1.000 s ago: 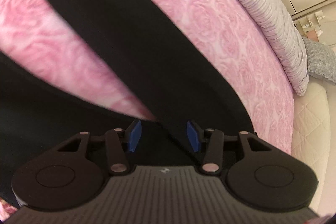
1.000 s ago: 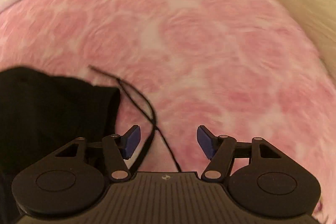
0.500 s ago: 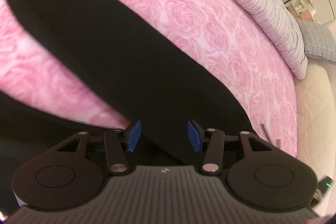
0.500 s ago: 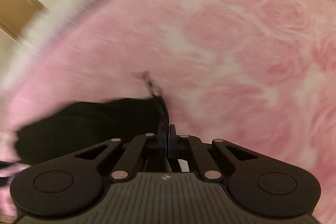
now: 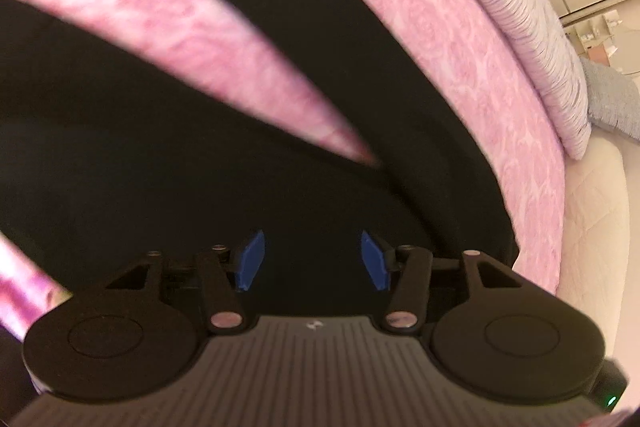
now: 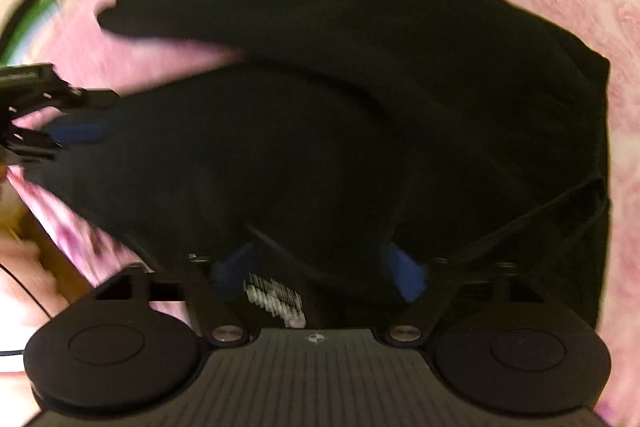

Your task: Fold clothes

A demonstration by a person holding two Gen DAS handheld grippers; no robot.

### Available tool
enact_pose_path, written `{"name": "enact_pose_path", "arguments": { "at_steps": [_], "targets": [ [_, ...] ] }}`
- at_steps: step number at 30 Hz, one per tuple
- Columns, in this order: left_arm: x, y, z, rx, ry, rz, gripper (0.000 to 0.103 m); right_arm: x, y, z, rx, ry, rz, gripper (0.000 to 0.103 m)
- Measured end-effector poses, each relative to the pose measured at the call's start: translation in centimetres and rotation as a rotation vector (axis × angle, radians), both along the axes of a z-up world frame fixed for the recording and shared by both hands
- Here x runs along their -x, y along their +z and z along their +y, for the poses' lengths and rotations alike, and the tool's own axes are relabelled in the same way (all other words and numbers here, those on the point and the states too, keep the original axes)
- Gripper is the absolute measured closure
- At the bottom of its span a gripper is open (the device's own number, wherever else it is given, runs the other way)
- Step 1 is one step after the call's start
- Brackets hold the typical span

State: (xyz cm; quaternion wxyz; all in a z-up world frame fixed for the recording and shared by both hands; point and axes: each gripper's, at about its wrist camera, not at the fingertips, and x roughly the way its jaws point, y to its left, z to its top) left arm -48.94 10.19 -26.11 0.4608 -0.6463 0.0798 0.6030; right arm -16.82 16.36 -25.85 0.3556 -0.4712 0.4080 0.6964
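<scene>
Black trousers (image 5: 168, 163) lie spread on a pink rose-patterned bedspread (image 5: 460, 39), their two legs forking away from me. My left gripper (image 5: 313, 261) hovers over the dark cloth where the legs join, its jaws opening, and no fold shows between the blue pads. In the blurred right wrist view the trousers (image 6: 340, 115) fill the middle. My right gripper (image 6: 320, 273) stands wide over them, jaws opening, nothing pinched. Thin black drawstrings (image 6: 560, 211) trail at the right and a white label (image 6: 276, 301) shows near the pads. The left gripper (image 6: 76, 133) enters that view from the left edge.
A striped pale pillow (image 5: 520, 27) runs along the far side of the bed, with a grey cushion (image 5: 612, 99) beyond it. The cream quilted mattress edge (image 5: 592, 207) borders the bedspread on the right. Wardrobe doors stand behind.
The right gripper shut on the drawstring, swung over the trousers and now stands open. The left gripper slid across the cloth to where the legs meet, its pads slightly wider.
</scene>
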Motion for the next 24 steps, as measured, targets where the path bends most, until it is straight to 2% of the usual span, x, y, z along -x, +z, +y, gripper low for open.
{"name": "enact_pose_path", "arguments": {
  "at_steps": [4,6,7,9,12,13,14,16,20,24],
  "targets": [
    [-1.5,-0.8,-1.8,0.029,0.01,-0.028,0.054,-1.3,1.9,0.0,0.011,0.065,-0.137,0.015],
    [-2.7,-0.9,-2.0,0.025,0.019,-0.053,0.054,-2.3,3.1,0.2,-0.043,0.093,-0.216,0.015],
    [-3.4,-1.0,-1.9,0.022,0.024,-0.058,0.054,-2.9,4.1,0.5,-0.089,0.108,-0.209,0.015],
    [-5.1,-1.2,-1.5,0.018,0.031,-0.059,0.054,-4.6,6.3,1.5,-0.162,0.104,-0.116,0.015],
    [-8.0,-1.3,-0.3,0.014,0.054,-0.045,0.054,-8.5,8.4,4.3,-0.192,0.057,0.083,0.015],
    [-9.2,-1.3,0.2,0.01,0.065,-0.043,0.054,-10.0,7.9,5.7,-0.173,0.033,0.103,0.023],
    [-10.5,-1.4,0.7,0.003,0.078,-0.045,0.054,-11.6,7.1,7.2,-0.144,0.003,0.108,0.041],
    [-13.2,-1.6,1.8,-0.012,0.103,-0.059,0.054,-16.0,4.6,10.9,-0.046,-0.133,0.153,0.064],
    [-18.1,-2.1,3.7,-0.033,0.15,-0.086,0.054,-24.5,-1.1,16.9,0.131,-0.464,0.371,0.065],
    [-21.0,-1.9,4.8,-0.035,0.188,-0.083,0.054,-26.7,-4.7,20.6,0.176,-0.508,0.476,0.062]
  ]
}}
